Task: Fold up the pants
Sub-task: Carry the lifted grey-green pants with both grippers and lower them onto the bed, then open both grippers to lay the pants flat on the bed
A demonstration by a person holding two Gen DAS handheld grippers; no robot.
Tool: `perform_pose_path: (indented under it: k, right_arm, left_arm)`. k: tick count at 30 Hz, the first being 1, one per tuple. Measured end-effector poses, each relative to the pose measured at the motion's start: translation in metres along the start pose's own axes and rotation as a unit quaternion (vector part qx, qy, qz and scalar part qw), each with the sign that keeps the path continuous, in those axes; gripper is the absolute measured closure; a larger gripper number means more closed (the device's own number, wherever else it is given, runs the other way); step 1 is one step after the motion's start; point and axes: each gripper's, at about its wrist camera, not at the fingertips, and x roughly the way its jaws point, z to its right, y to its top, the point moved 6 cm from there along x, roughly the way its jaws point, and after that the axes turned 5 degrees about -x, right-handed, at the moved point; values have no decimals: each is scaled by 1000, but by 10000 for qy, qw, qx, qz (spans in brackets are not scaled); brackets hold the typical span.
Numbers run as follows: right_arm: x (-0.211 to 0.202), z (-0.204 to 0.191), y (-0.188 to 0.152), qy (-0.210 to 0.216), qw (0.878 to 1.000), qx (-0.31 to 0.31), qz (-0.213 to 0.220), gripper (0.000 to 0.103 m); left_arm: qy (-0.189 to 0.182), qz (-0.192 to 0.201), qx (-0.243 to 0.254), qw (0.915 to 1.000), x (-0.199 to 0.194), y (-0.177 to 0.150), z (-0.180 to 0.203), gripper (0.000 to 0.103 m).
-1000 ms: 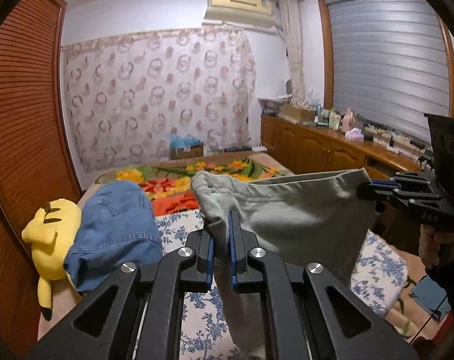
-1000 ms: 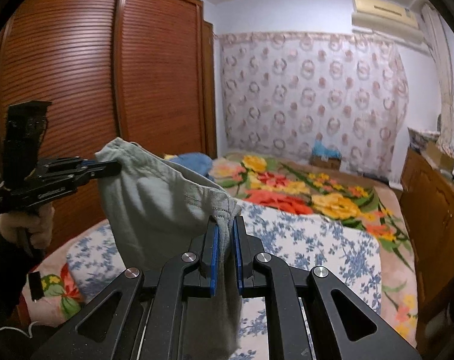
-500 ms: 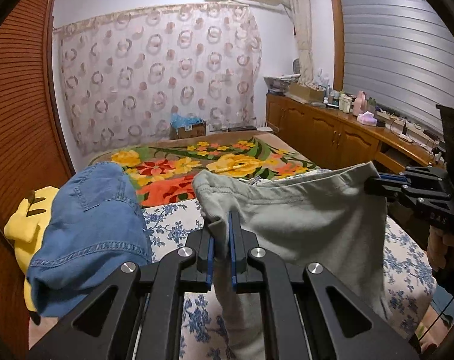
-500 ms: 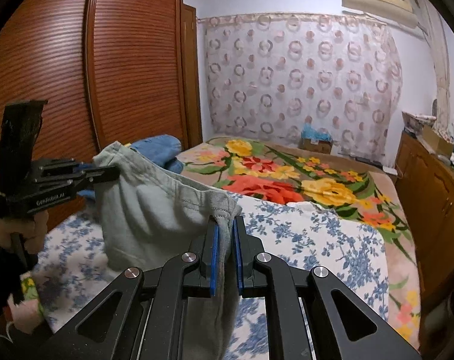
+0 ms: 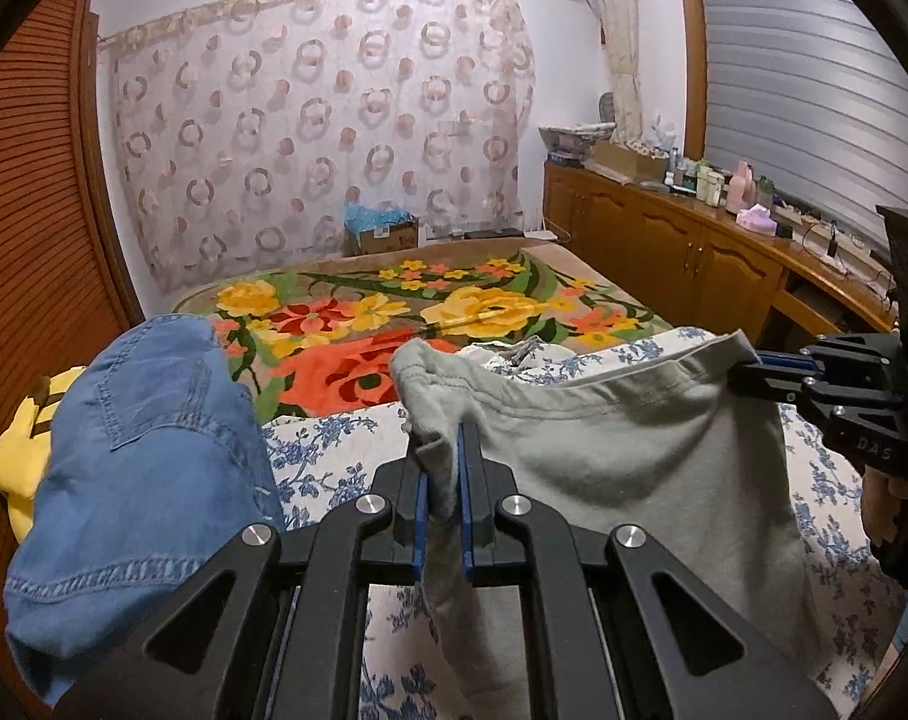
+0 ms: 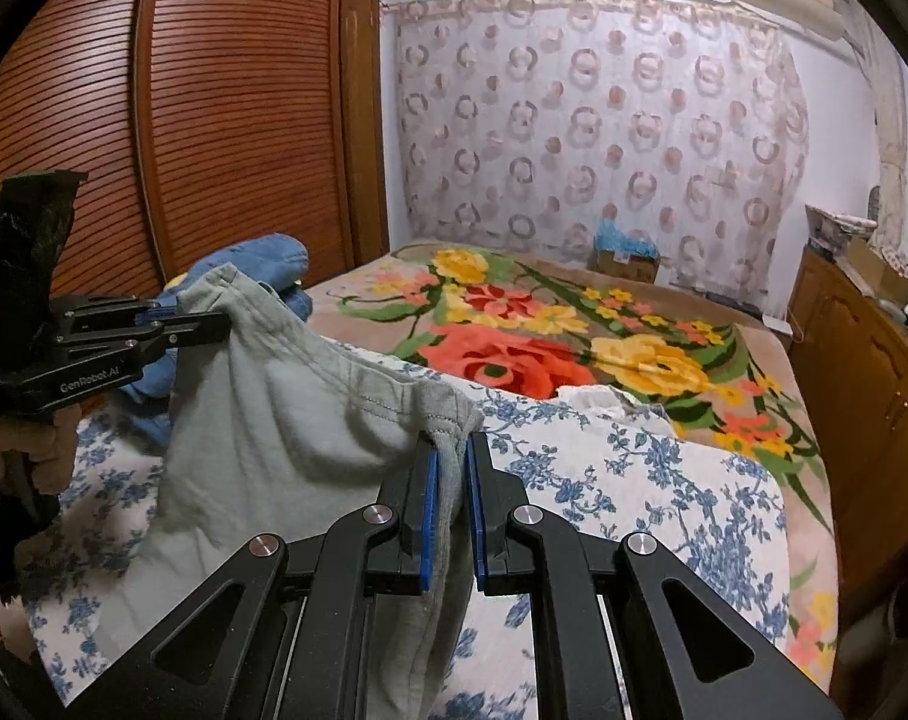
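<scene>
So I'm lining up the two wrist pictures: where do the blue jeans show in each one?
Left wrist view: the blue jeans fill the lower left, heaped beside the grey pants.
Right wrist view: the jeans peek out at middle left, behind the pants' upper edge.
Shared landmark: the big red flower on the floral blanket.
</scene>
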Motion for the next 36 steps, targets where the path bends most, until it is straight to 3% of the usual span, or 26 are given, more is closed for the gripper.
perform_pose_path:
  k: [10, 24, 27, 29, 31, 34, 36]
  right_arm:
    - [43, 5, -5, -28, 9977, 133, -668, 94]
    - [53, 1, -1, 18, 9958, 221, -892, 94]
    - [55, 3, -4, 12, 9954, 239, -923, 94]
    - [55, 5, -4, 43, 9951, 288, -944, 94]
    - [53, 6, -3, 83, 9950, 368, -926, 94]
    - [45, 8, -1, 80, 9954, 411, -857, 93]
    - [38, 6, 0, 50, 9958, 408, -818, 87]
  left_arm:
    - [135, -331, 149, 9992, 29, -10, 3, 94]
    - [236, -522, 134, 9983, 39, -9, 1, 93]
    - [221, -566, 43, 9981, 39, -10, -2, 83]
    - [162, -576, -32, 9982, 37, -12, -2, 70]
    - [77, -520, -70, 9986, 32, -13, -1, 47]
    - [-22, -483, -98, 9988, 23, -15, 1, 31]
    - [-49, -458, -110, 9989, 17, -17, 3, 25]
